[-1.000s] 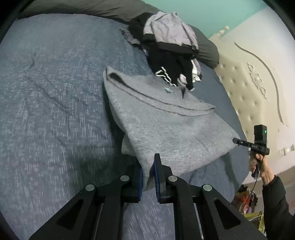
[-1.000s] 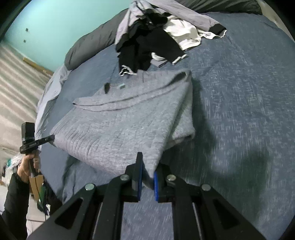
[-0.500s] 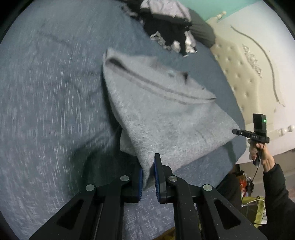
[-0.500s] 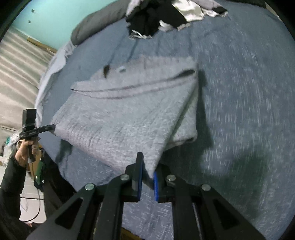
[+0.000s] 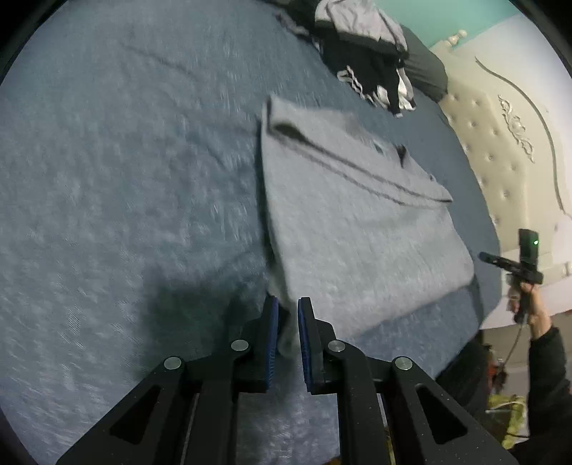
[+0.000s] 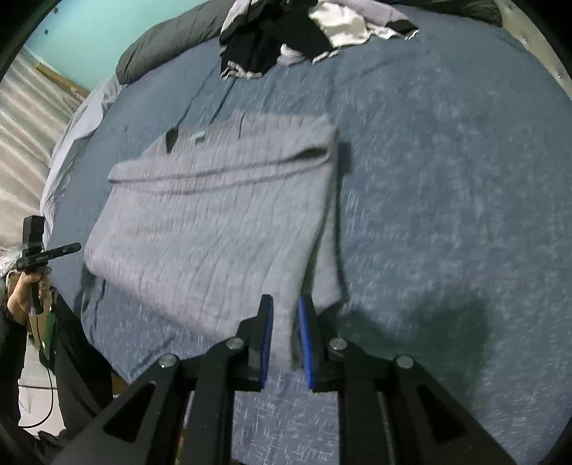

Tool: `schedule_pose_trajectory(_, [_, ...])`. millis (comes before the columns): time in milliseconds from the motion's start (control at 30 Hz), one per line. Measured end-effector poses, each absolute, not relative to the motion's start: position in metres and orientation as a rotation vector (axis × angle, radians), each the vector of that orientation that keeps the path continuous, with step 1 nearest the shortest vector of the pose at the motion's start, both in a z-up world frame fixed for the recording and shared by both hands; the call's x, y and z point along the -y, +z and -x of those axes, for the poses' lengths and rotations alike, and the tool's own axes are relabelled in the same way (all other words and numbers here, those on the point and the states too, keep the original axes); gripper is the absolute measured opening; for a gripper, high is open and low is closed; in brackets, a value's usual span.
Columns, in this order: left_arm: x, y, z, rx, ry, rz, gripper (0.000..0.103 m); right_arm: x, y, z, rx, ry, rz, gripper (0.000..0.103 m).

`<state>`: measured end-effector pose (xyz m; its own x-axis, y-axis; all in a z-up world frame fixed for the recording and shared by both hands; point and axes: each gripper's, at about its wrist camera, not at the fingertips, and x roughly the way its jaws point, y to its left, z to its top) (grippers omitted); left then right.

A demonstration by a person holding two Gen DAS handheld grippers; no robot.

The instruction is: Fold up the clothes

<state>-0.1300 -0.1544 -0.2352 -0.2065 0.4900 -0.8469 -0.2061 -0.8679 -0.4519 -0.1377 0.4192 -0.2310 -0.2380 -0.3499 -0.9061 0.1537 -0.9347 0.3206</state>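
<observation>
Grey garment (image 5: 357, 236): one, folded; two tools (image 5: 288, 314) (image 6: 286, 314) each pinch a corner, right loosening.

A: Where did each view look from?
B: Each camera sat close behind its tool, angled steeply down at the bed (image 5: 107, 179).
A: What did they share?
B: Both showed the grey folded garment (image 5: 357, 232) and clothes pile (image 6: 296, 32) from opposite sides.

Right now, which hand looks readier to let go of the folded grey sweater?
Right, probably: the right tongs have just been opening with the grey sweater between them, low over the bed. The left tongs pinch it.
</observation>
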Motion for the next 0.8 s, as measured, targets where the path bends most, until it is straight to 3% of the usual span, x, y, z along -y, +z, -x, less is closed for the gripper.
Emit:
schedule_pose_trajectory(367, [0.075,-0.248,0.191,0.056,2.133,1.556,0.012,-0.369,-0.251,0.195,0.174,-2.255,-1.706,0.021])
schedule_pose_trajectory(800, [0.071,-0.296,0.247,0.069,2.147,1.635,0.012,-0.365,-0.303,0.243,0.051,-2.275,-1.793,0.022])
